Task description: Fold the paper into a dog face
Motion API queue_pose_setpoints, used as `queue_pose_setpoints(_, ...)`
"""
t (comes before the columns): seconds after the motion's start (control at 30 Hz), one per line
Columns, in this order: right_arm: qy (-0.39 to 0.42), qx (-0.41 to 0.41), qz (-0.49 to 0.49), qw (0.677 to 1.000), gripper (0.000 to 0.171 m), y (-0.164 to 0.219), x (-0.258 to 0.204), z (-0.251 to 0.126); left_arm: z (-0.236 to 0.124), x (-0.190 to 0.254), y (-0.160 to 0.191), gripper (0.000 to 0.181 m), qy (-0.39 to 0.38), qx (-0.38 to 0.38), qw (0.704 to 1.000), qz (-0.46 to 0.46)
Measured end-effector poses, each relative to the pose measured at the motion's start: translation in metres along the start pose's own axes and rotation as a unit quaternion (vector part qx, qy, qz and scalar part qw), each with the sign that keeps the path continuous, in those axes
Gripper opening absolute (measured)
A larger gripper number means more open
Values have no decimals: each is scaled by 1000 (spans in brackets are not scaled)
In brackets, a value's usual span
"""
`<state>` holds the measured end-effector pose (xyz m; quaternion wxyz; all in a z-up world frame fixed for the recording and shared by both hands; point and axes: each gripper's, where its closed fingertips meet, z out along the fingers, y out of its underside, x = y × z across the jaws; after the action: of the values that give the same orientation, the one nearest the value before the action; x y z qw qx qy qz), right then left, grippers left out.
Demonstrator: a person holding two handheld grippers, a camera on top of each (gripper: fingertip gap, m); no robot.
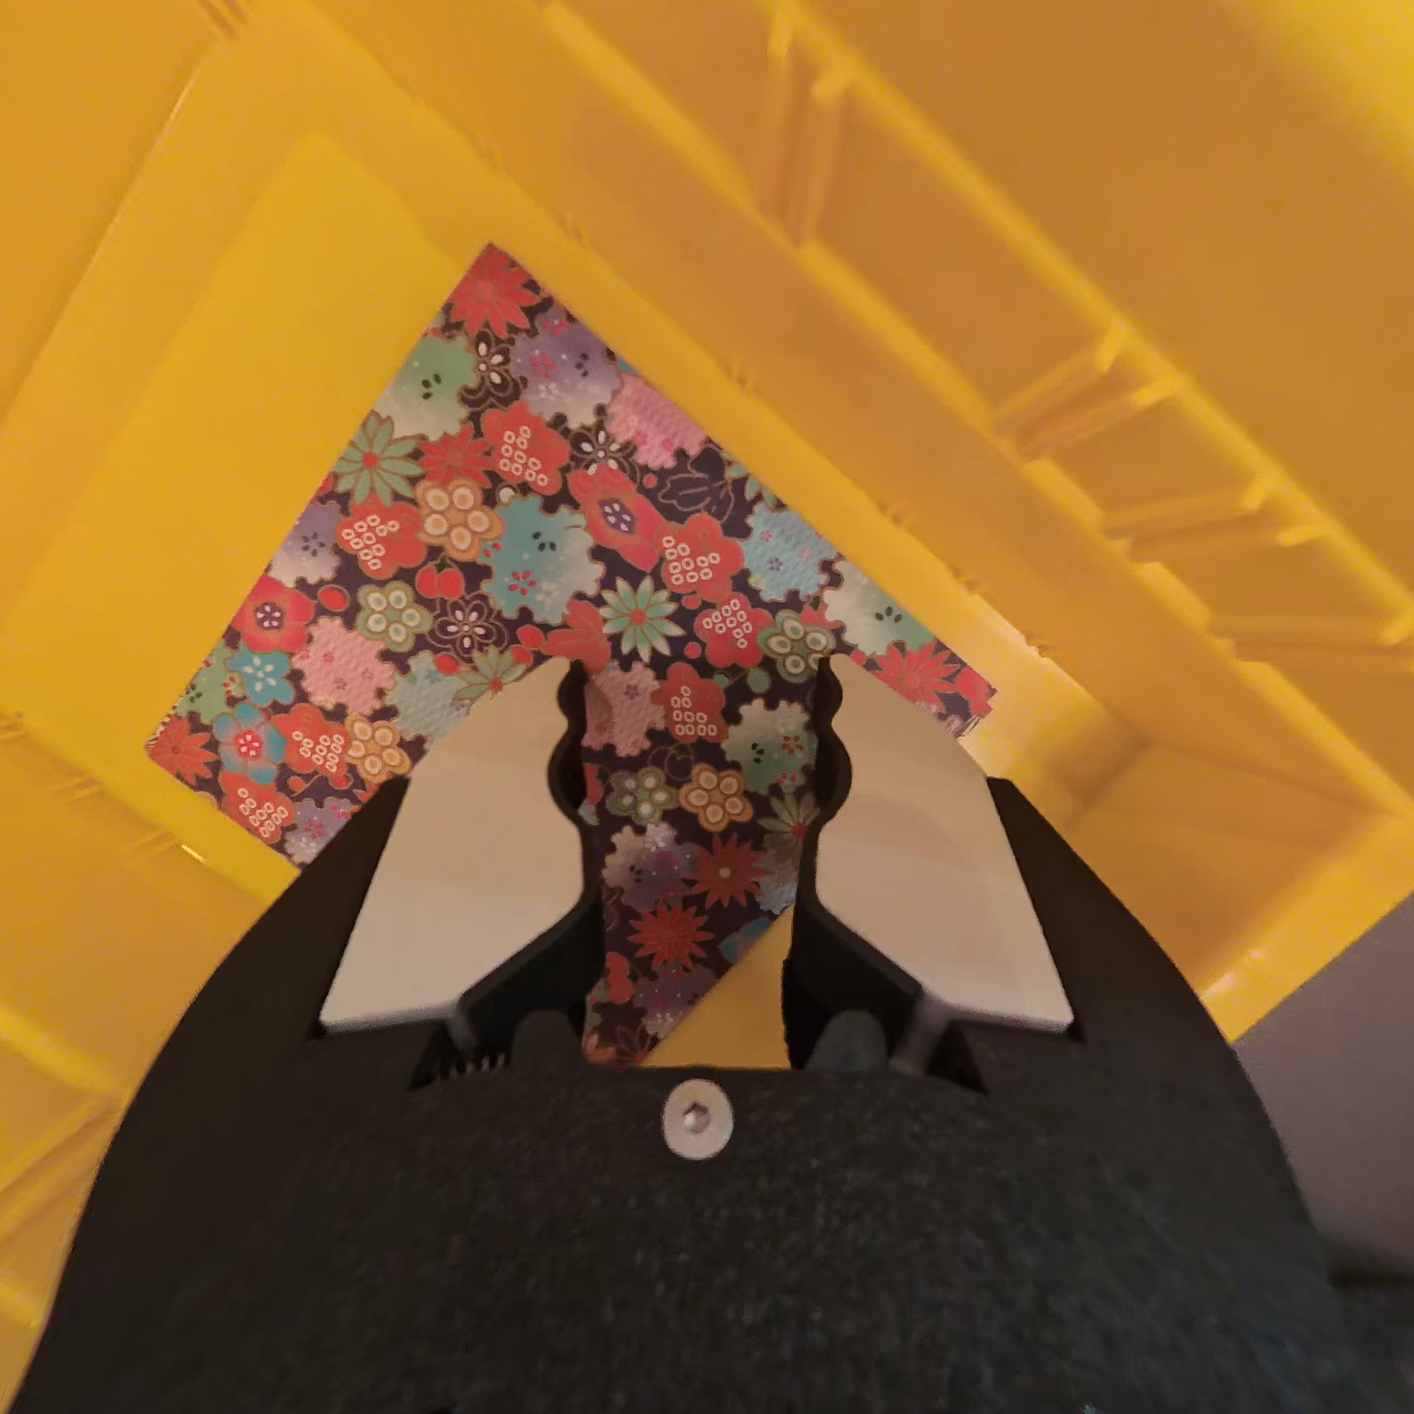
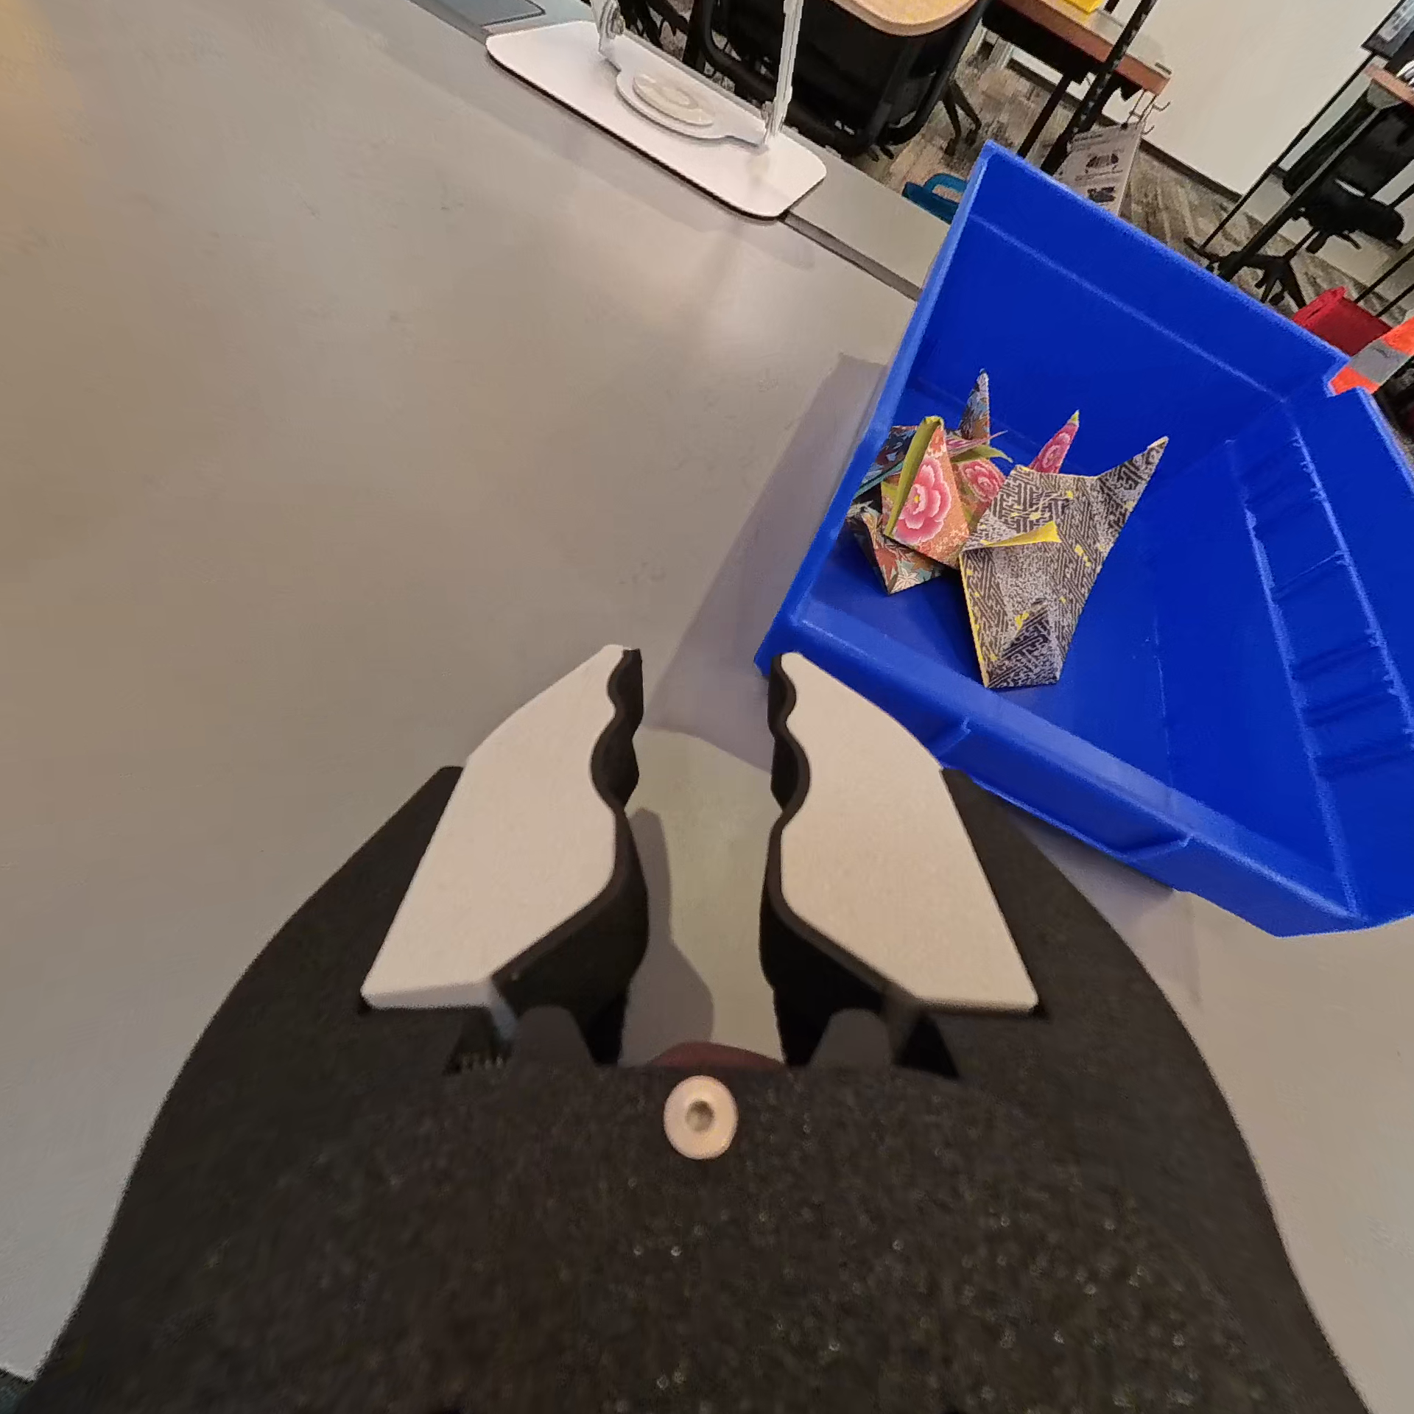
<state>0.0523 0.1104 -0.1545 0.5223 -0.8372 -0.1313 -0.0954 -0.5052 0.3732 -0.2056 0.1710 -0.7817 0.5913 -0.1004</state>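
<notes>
A sheet of paper lies flat on the floor of a bin, one corner pointing to the far wall, beneath the parted left gripper. On the table, the right gripper hangs with jaws apart just left of a second bin holding folded paper figures. A flat stand base sits at the table's far edge.

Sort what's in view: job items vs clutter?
Job:
- floral paper, flat in the yellow bin
- left tongs, open above the paper
- right tongs, open, empty, over the grey table

Lying about:
- blue bin holding folded paper figures
- white stand base
</notes>
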Motion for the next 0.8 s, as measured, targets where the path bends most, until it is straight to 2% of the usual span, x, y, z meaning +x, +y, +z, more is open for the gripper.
queue_pose_setpoints(0.13, -2, -2, -3, 1000, 31, 1, -1, 1, 0, 1, 0, 55, -1, -1, 1000, -3)
queue_pose_setpoints(0.23, -3, -2, -7, 1000, 31, 1, -3, 0, 0, 5, 0, 37, 1, -2, 1000, 5)
queue_pose_setpoints(0.4, -8, -1, -7, 1000, 31, 1, -5, 0, 0, 6, 0, 33, -2, 10, 1000, -3)
queue_pose_setpoints(0.53, -9, 1, -10, 1000, 31, -1, -6, 0, 0, 12, -1, 16, -2, 10, 1000, 9)
queue_pose_setpoints(0.63, -9, 3, -12, 1000, 31, -2, -7, -1, -1, 13, 0, 14, 3, 9, 1000, 9)
queue_pose_setpoints(0.67, -9, 3, -13, 1000, 31, -3, -7, -1, -1, 15, 1, 19, 12, 5, 1000, 5)
queue_pose_setpoints(0.73, -8, 4, -14, 1000, 31, -3, -6, -2, -3, 16, 1, 59, 25, 2, 1000, -10)
queue_pose_setpoints(0.8, -8, 4, -15, 1000, 31, -3, -6, -3, -2, 15, 2, 68, 27, 1, 1000, -15)
